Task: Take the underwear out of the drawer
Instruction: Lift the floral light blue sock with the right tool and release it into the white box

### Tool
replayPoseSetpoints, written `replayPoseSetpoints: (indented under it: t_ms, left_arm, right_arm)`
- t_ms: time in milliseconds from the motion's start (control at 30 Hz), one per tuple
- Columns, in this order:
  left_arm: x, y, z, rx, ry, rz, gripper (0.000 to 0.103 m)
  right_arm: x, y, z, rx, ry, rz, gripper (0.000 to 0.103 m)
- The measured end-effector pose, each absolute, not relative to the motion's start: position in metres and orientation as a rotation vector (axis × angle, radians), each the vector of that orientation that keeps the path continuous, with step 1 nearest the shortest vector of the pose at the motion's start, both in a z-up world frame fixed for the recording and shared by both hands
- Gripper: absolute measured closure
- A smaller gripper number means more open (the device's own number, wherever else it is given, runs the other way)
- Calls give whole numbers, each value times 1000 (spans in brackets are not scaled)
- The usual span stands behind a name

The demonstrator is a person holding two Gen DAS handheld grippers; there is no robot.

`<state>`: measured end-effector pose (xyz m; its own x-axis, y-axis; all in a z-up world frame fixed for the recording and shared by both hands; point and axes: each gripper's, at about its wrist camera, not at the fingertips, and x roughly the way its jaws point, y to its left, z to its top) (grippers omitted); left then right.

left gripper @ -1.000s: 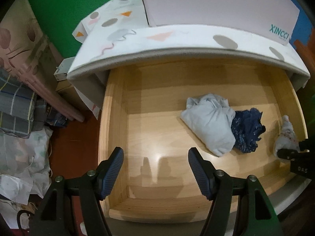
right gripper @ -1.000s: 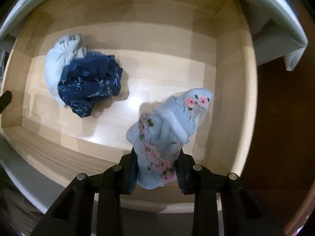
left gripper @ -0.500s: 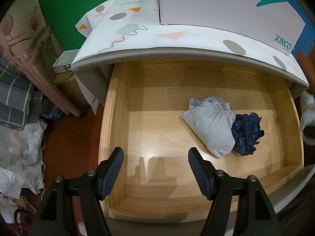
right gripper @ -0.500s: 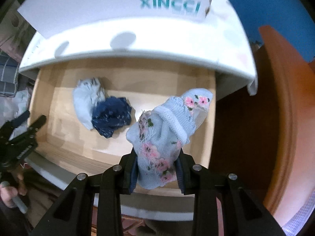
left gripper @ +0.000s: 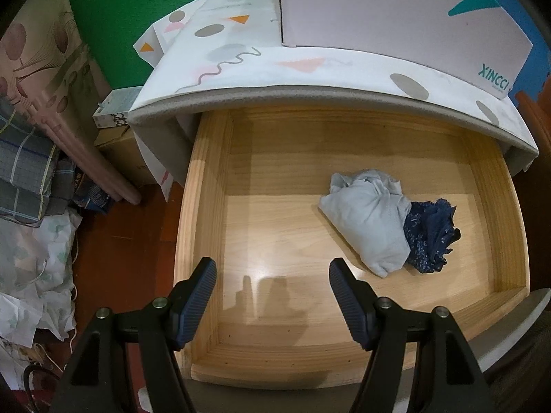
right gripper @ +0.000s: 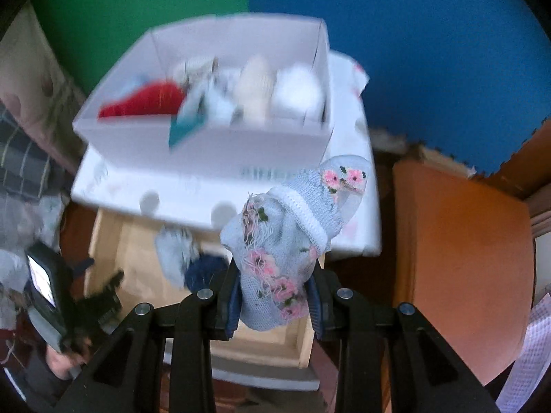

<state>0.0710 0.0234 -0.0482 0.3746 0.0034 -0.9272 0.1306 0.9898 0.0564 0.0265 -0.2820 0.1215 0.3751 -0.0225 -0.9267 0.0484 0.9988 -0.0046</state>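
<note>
The right gripper point(right gripper: 273, 306) is clenched on a pale blue floral underwear piece point(right gripper: 289, 241), held above the open wooden drawer point(left gripper: 203, 213) and in front of the white box point(right gripper: 206, 151) on the cabinet top. The left gripper point(left gripper: 272, 296) hangs released, jaws apart and empty, over the drawer's near left. A pale grey garment point(left gripper: 365, 220) and a navy garment point(left gripper: 430, 237), touching, lie at the drawer's right.

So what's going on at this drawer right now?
A person is emptying an open wooden drawer with two handheld tools. The right tool is shut on a pale blue floral underwear piece, held up above the drawer, in front of a white box of clothes on top of the unit. The left tool hangs open and empty over the drawer, where a light grey piece and a navy piece lie touching.
</note>
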Motion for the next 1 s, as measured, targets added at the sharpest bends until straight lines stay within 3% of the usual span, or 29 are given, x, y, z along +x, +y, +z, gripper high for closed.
replayPoseSetpoints:
  t_ms: [300,667,900,1000]
  left_arm:
    - [72,27,-48,94,1189,-80,33]
    - [74,31,-52,75,1207,-82,33]
    - [75,32,-53,75,1219,-79,33]
    - [75,32,-54,76,1222,-82,33]
  right_arm:
    - [88,-275,150,35,1093,-64,74]
    - [150,-257,122,21,1129,-70,72]
    - [163,-254,98,52,1150,-62,66]
    - [163,-249,97,39,1149,-65,58]
